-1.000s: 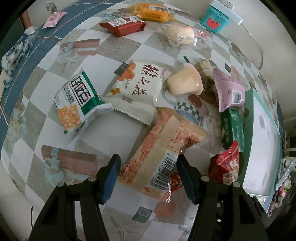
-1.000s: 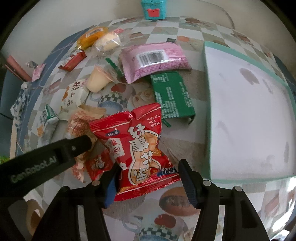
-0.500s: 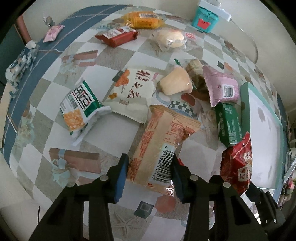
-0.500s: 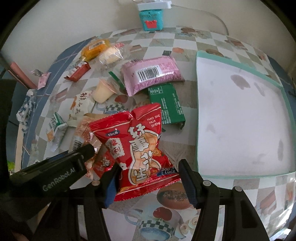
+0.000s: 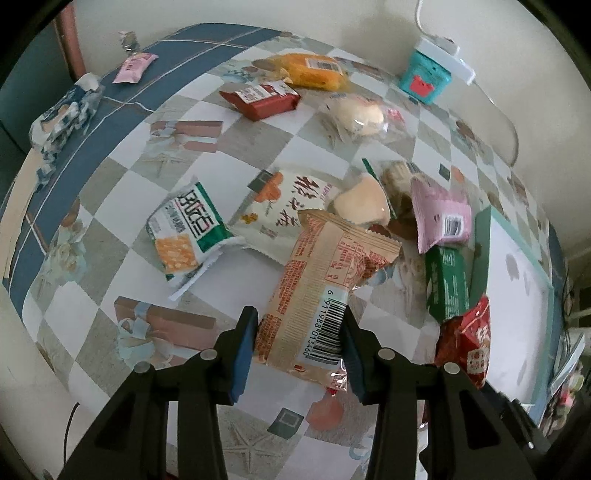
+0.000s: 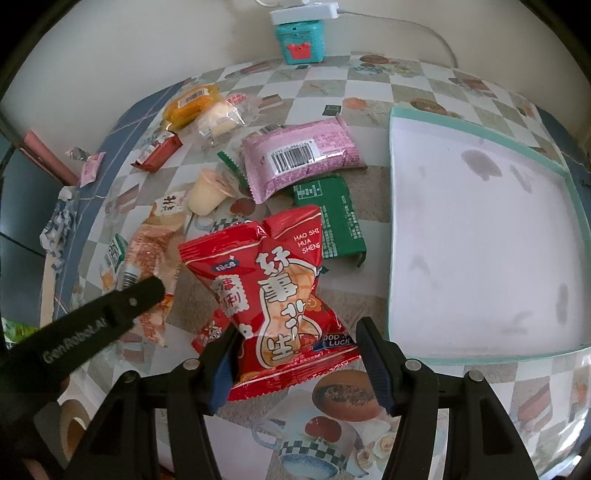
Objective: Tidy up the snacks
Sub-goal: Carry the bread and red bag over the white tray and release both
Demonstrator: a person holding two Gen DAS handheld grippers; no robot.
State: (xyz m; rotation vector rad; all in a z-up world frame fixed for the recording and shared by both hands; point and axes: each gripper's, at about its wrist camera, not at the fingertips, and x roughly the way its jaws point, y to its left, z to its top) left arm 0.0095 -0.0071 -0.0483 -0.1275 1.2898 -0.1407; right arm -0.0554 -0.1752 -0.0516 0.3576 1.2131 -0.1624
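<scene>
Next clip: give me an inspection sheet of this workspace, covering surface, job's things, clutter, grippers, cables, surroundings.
Surface: table under a checked printed cloth.
Job's things: snack packets strewn left of an empty white tray; pink packet lies partly over the green packet.
Clutter: teal box at the far edge by the wall.
Grippers: left gripper shut on the orange packet; right gripper shut on the red packet.
Cables: white cable running from the white block on top of the teal box.
Surroundings: plain wall behind.
</scene>
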